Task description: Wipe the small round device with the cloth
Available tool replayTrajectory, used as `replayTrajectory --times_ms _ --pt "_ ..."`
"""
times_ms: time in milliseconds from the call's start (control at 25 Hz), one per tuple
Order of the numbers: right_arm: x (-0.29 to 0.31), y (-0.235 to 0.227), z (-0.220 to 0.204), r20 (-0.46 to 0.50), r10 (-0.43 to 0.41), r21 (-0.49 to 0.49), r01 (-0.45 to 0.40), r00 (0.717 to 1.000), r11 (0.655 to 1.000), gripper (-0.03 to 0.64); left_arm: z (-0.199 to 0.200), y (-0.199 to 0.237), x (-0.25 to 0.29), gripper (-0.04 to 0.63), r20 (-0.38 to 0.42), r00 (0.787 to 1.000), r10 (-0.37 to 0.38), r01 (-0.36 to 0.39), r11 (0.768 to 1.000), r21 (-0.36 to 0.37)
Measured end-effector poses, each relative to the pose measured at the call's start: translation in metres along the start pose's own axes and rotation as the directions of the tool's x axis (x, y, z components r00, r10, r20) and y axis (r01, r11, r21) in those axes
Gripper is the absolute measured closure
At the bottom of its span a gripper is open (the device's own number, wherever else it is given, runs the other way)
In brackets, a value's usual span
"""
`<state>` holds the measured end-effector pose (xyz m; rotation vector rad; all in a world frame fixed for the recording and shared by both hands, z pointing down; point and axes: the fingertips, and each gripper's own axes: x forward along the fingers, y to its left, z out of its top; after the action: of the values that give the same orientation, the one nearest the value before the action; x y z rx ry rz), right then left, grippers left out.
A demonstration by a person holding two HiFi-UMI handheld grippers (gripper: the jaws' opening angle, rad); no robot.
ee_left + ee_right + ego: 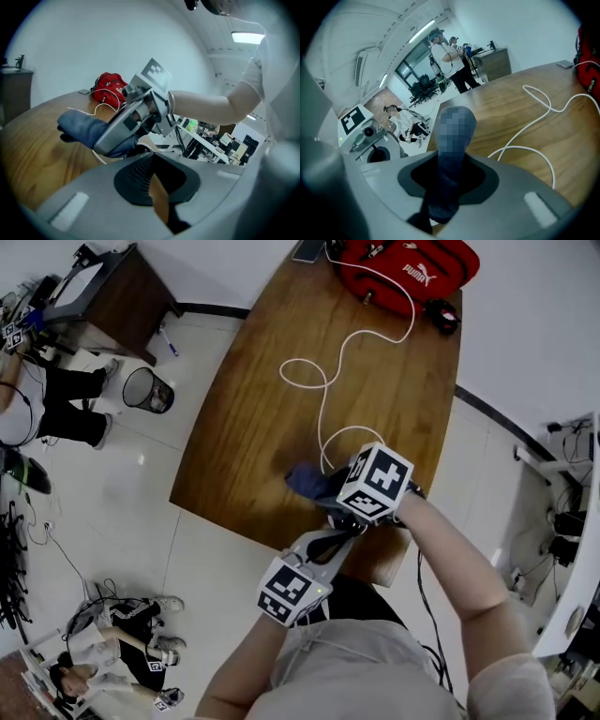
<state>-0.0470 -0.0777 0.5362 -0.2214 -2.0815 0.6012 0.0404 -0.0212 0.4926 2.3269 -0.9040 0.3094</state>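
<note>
My right gripper [330,488] is shut on a dark blue cloth [305,481] and holds it low over the near part of the wooden table [262,409]. In the right gripper view the cloth [447,178] sticks out from between the jaws. The left gripper view shows the cloth [79,126] bunched under the right gripper's fingers [119,131]. A pale curved rim [143,140] shows beneath it, perhaps the small round device, but it is mostly hidden. My left gripper [347,529] sits at the table's near edge just behind the right one. Its jaws [157,187] are shut, with only a thin tan sliver between them.
A white cable [323,381] snakes from a red bag [408,268] at the far end down to the cloth. A black object [442,315] lies beside the bag. A wire bin [148,390], a dark cabinet [112,287] and people on the floor are left of the table.
</note>
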Motion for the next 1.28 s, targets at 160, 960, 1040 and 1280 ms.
replayTrajectory --times_ms 160,960,1040,1280 --pt "0.018 -0.016 -0.006 -0.027 0.032 -0.007 -0.032 0.999 0.999 0.495 0.000 0.001 -0.001 0.591 0.002 1.000 0.011 -0.011 0.999 -0.034" --pt "-0.066 0.043 -0.026 0.241 -0.115 0.135 0.084 0.964 0.987 0.495 0.012 0.015 -0.052 0.591 0.102 0.994 0.046 -0.040 0.997 -0.060" --pt "-0.059 0.044 -0.047 0.231 -0.166 0.185 0.124 0.959 0.975 0.495 0.006 0.018 -0.060 0.591 0.089 0.995 0.049 -0.044 0.997 -0.060" --pt "-0.052 0.061 -0.092 0.204 -0.260 0.307 0.191 0.944 0.932 0.495 -0.002 0.013 -0.066 0.591 0.055 0.998 0.013 -0.010 0.998 -0.056"
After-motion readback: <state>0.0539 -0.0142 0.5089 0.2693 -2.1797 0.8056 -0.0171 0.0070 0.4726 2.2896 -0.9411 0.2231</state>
